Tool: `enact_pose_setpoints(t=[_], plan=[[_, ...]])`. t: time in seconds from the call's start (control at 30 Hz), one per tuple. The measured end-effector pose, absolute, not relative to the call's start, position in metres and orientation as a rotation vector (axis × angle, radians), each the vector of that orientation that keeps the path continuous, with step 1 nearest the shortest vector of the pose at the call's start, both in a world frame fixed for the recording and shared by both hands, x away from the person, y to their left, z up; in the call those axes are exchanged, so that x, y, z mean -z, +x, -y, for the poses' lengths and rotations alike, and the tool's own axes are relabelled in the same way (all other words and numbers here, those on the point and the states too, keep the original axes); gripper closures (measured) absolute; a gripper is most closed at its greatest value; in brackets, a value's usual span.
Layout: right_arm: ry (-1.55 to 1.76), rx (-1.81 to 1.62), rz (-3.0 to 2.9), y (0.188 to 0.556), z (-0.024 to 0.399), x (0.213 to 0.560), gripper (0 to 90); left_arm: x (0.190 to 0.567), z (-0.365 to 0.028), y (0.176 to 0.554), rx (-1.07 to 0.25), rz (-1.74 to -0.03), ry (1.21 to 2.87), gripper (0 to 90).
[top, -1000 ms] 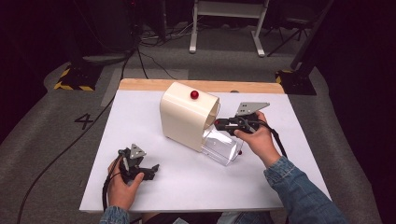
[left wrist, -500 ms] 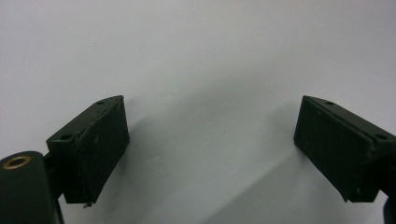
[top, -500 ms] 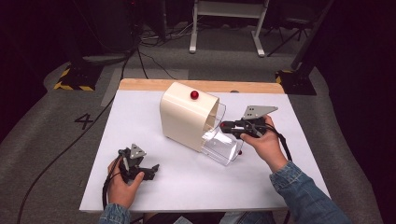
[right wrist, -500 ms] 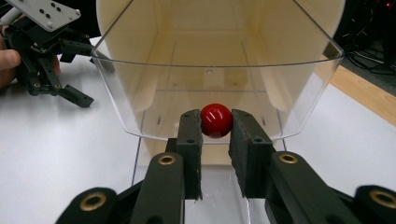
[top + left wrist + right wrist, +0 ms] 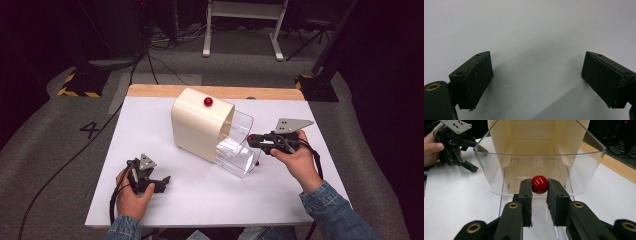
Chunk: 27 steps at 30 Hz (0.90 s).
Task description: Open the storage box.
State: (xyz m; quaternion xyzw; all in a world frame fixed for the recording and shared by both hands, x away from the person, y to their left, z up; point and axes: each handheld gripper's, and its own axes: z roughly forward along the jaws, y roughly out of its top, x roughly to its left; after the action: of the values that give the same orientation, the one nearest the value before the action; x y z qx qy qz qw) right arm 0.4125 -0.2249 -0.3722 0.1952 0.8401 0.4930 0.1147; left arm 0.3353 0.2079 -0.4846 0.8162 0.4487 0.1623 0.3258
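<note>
Currently I read: cream housing (image 5: 200,127) mid-table, long axis diagonal | clear drawer (image 5: 239,145) projects toward right gripper (image 5: 252,140) | its jaws clamp red knob (image 5: 539,184) | left gripper (image 5: 162,182) spread wide on white table (image 5: 150,120)

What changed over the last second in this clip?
The right gripper, shut on the red knob, has pulled the clear drawer further out of the cream box, toward the person's right. The left gripper stayed open, resting on the table.
</note>
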Motion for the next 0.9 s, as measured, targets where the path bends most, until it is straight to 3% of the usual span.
enact_pose_setpoints(t=[0.9], plan=[[0.635,-1.389,-2.496,0.406,0.247,0.397,73.0,0.485,-0.208,0.335,-0.428,-1.174,2.139,10.2]])
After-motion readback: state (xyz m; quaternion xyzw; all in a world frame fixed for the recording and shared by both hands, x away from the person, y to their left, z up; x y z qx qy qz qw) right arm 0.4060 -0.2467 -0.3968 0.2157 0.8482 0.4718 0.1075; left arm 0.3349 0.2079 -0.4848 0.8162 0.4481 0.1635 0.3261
